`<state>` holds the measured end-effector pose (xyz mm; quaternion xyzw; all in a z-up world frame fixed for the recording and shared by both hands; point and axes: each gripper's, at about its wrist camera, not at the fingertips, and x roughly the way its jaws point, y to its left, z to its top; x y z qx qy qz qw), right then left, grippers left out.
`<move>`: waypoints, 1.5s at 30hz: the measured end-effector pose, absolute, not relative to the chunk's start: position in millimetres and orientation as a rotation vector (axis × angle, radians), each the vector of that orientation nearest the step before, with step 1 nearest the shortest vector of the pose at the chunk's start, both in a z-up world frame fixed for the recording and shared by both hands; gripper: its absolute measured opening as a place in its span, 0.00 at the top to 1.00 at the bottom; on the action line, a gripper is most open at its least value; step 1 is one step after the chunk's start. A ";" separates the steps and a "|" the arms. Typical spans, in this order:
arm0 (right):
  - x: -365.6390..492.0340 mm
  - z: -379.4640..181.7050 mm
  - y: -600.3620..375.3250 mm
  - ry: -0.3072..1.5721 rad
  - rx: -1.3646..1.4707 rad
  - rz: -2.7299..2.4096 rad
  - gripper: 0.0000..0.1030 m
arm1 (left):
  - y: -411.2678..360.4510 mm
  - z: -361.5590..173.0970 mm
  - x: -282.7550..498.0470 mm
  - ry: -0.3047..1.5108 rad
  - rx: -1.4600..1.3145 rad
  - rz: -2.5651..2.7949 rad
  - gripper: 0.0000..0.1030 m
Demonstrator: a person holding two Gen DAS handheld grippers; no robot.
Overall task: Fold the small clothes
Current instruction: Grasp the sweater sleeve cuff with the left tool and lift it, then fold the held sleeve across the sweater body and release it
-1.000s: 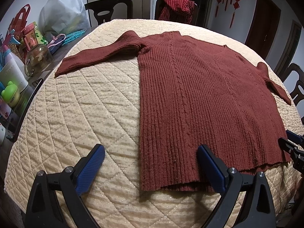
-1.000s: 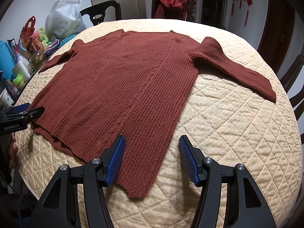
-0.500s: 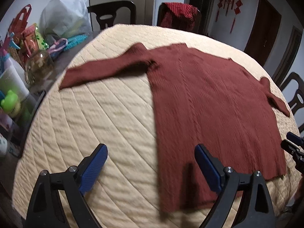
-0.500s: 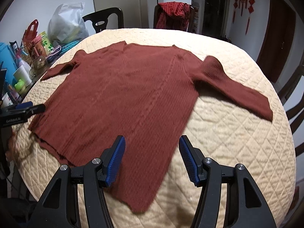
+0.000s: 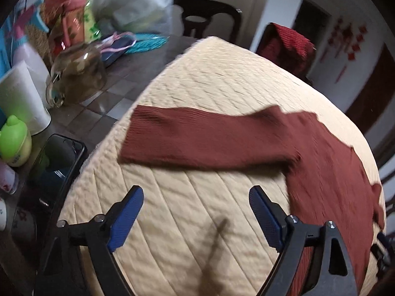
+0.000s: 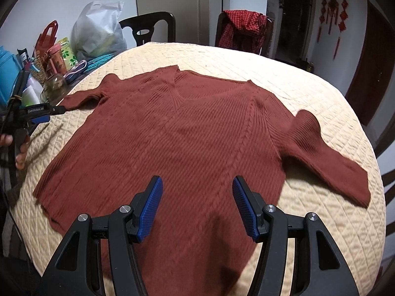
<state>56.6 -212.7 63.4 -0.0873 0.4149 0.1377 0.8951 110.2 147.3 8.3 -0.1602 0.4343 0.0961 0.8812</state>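
While your left gripper (image 5: 196,213) sits low in the left wrist frame, its jaws are closing, yet they stand wide apart with only bare quilted cover (image 5: 187,234) between the blue pads. Nothing is pinched there. The rust-red sweater (image 6: 177,143) lies flat, front up, across the middle of the right wrist frame, its V-neck toward the top and its hem toward the lower left. One sleeve (image 5: 197,138) stretches across the centre of the left wrist frame, just above your left gripper and clear of it; its cuff ends near the cover's left edge. The other sleeve (image 6: 328,162) runs toward the right edge of the right wrist frame.

Your right gripper (image 6: 197,208) shows at the bottom centre of its own frame, jaws spread, the sweater's body visible behind the gap; no fold of cloth is caught between the pads. Your left hand (image 6: 21,148) appears at the left edge of that frame, gripping the tool's handle. Clutter occupies the upper left of both frames: a glass jar (image 5: 79,74), a white plastic bag (image 6: 97,34). A red checked cloth (image 6: 243,29) hangs over a chair at top centre.
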 end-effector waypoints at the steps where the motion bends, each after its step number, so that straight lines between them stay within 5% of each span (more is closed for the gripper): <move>1: 59.1 63.7 -212.5 0.859 -0.182 0.288 0.43 | 151.8 7.0 115.2 0.907 -0.348 0.205 0.16; 11: 73.7 57.7 -209.0 0.872 -0.182 0.332 0.43 | 168.7 0.4 143.5 0.871 -0.387 0.321 0.24; 14: 73.3 57.4 -211.3 0.872 -0.175 0.334 0.43 | 170.9 0.3 151.1 0.862 -0.326 0.391 0.56; 15: 72.2 57.9 -213.0 0.870 -0.170 0.334 0.43 | 173.9 0.5 153.3 0.857 -0.331 0.384 0.76; 17: 70.1 59.2 -215.3 0.867 -0.163 0.333 0.43 | 179.9 2.2 155.8 0.857 -0.376 0.347 0.88; 28: 69.0 67.2 -220.8 0.855 -0.150 0.322 0.43 | 76.7 97.9 165.5 0.654 -0.299 -0.101 0.89; 36: 70.3 70.5 -225.3 0.864 -0.132 0.306 0.43 | -34.4 92.7 188.3 0.735 -0.199 -0.491 0.84; 42: 77.5 79.1 -230.8 0.864 -0.093 0.314 0.43 | -12.6 97.6 178.1 0.711 -0.201 -0.478 0.66; 45: 88.3 82.7 -227.2 0.868 -0.070 0.336 0.43 | 21.2 89.7 185.1 0.709 -0.167 -0.343 0.65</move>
